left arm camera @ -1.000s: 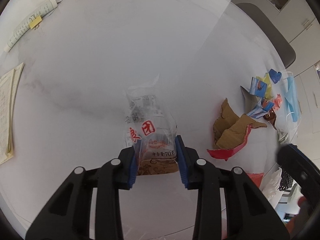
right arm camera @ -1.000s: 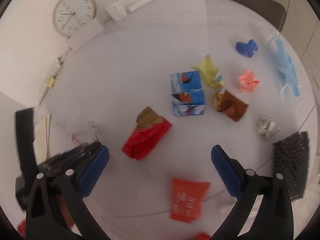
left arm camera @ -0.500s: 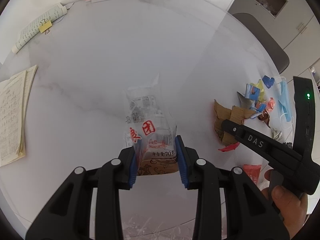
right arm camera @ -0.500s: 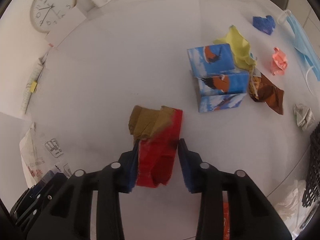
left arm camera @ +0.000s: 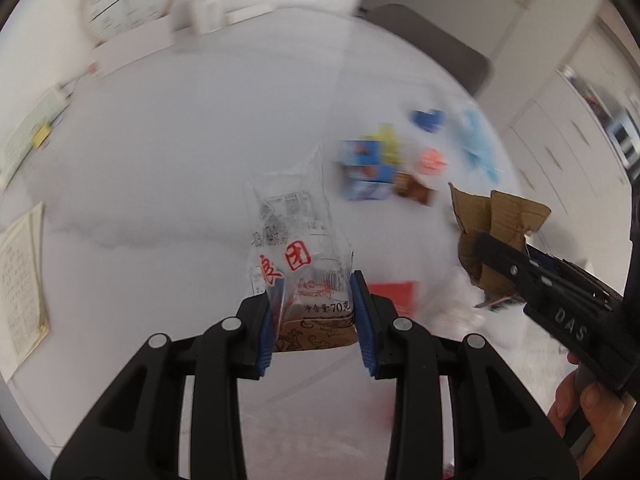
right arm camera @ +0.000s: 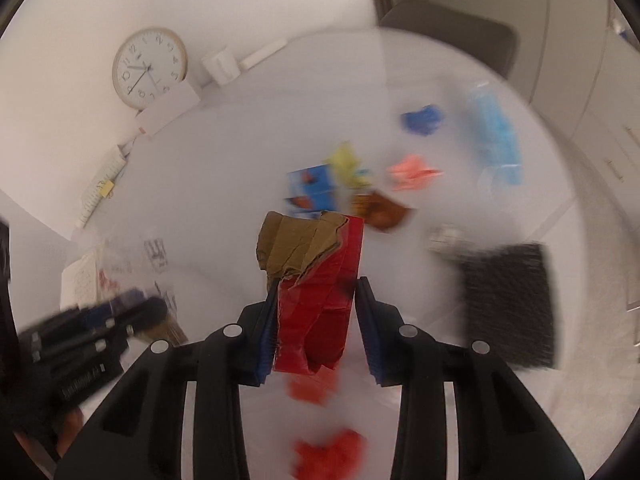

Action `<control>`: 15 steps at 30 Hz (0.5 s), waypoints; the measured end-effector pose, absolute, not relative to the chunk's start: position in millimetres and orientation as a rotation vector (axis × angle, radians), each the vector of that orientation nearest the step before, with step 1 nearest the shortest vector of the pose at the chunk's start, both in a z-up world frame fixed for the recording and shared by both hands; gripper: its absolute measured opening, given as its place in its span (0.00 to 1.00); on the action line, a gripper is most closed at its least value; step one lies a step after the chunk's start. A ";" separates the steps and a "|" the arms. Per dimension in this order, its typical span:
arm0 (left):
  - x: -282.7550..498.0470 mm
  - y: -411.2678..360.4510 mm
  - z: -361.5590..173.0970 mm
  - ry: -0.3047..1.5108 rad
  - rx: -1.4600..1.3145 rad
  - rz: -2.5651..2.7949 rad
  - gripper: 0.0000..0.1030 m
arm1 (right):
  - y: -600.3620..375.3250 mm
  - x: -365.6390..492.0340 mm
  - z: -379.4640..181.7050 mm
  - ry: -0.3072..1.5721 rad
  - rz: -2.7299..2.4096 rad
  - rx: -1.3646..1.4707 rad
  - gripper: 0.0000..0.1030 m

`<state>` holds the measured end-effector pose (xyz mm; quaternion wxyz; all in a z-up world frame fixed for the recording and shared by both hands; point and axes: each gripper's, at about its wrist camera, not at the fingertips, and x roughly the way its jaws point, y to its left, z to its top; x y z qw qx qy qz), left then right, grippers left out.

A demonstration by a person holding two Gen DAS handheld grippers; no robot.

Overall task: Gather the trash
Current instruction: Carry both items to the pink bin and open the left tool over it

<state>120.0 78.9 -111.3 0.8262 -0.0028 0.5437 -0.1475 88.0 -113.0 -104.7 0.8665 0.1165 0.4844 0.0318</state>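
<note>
My left gripper (left arm camera: 315,300) is shut on a clear plastic snack bag (left arm camera: 296,232) with red characters, held up above the white table (left arm camera: 160,152). My right gripper (right arm camera: 316,296) is shut on a torn piece of red and brown cardboard (right arm camera: 320,312), also lifted off the table. In the left wrist view the cardboard (left arm camera: 500,216) and the right gripper (left arm camera: 504,264) hang at the right, with a hand below. The right wrist view shows the left gripper (right arm camera: 132,312) blurred at the left, with the bag (right arm camera: 156,248).
More litter lies on the table: a blue carton (right arm camera: 312,186), a yellow wrapper (right arm camera: 348,160), a pink crumple (right arm camera: 412,172), a blue crumple (right arm camera: 422,120), a face mask (right arm camera: 496,136), a red packet (right arm camera: 312,388). A black mesh basket (right arm camera: 508,304) stands right. Papers (left arm camera: 20,280) lie left.
The right gripper went from wide open to shut on the red cardboard and lifted it. The left gripper rose and swung toward the litter pile, the bag still in it.
</note>
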 end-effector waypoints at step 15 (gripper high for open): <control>-53.2 -244.0 -136.1 1.270 0.307 -0.925 0.35 | -354.8 -148.6 -112.7 0.965 -0.381 0.325 0.36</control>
